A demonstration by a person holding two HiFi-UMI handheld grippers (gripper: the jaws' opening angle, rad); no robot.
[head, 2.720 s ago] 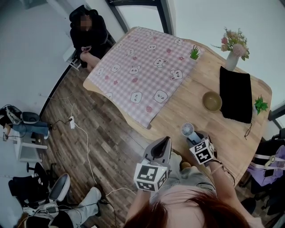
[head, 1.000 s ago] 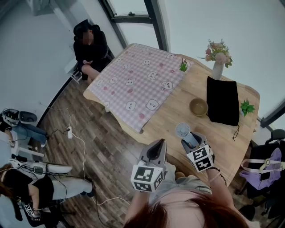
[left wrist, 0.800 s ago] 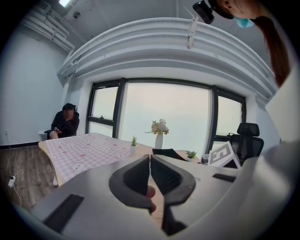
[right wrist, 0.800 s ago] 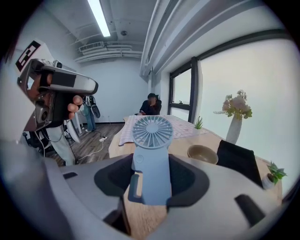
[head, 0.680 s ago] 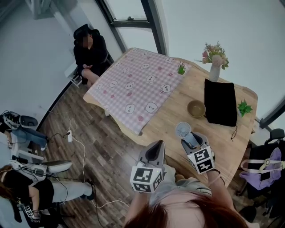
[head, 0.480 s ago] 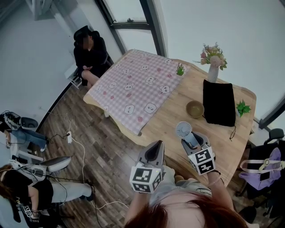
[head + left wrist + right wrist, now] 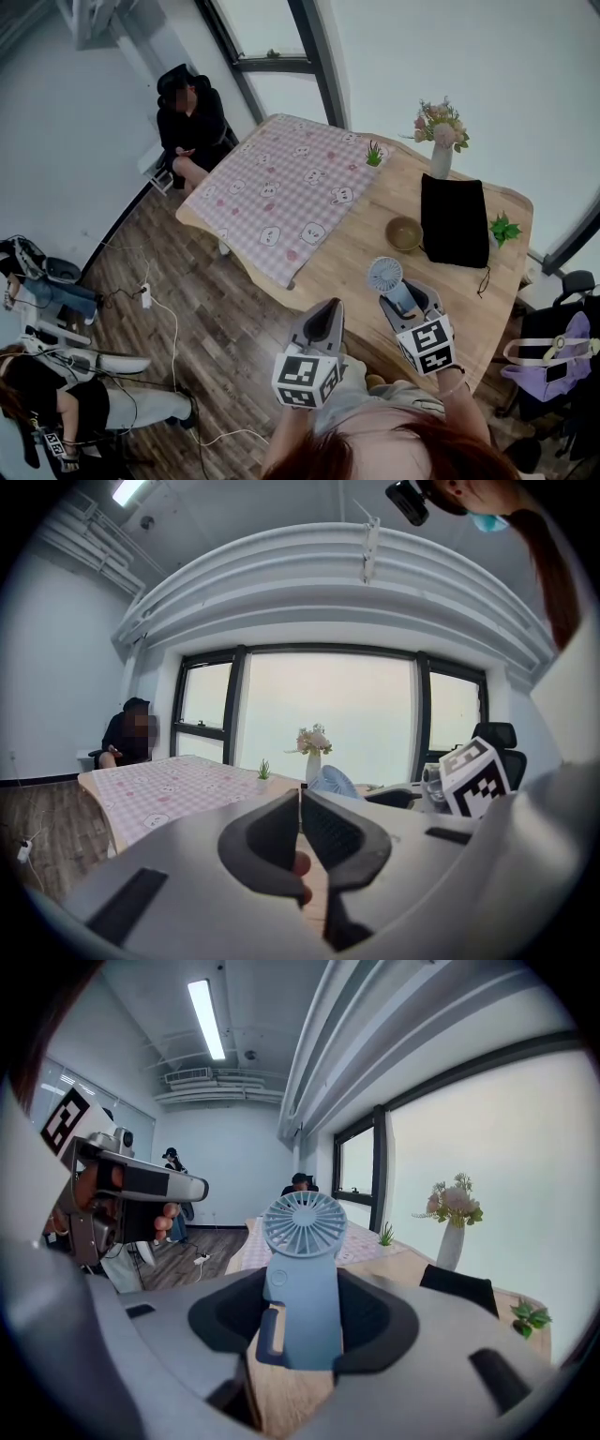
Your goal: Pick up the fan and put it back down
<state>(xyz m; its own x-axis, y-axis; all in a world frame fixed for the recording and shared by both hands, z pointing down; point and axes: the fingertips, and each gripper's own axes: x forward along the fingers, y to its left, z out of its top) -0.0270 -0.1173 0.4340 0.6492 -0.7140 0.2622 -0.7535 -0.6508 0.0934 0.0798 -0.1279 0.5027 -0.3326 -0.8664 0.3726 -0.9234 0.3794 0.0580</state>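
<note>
Since earlier: slight leftward drift of table [image 7: 478, 300] in frame, same grip on fan [image 7: 384, 275]
Head view: fan upright at lower centre in right gripper [image 7: 406, 296]; left gripper [image 7: 326, 309] beside it, off the table edge
Left gripper view: jaws pressed together, nothing between
Right gripper view: jaws clamped on blue fan handle, dead centre

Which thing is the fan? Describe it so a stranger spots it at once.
On the wooden table, look at the near edge, this side of the brown bowl. The fan is held in the right claw: pale blue, handheld, the only thing with a round slatted grille.
</note>
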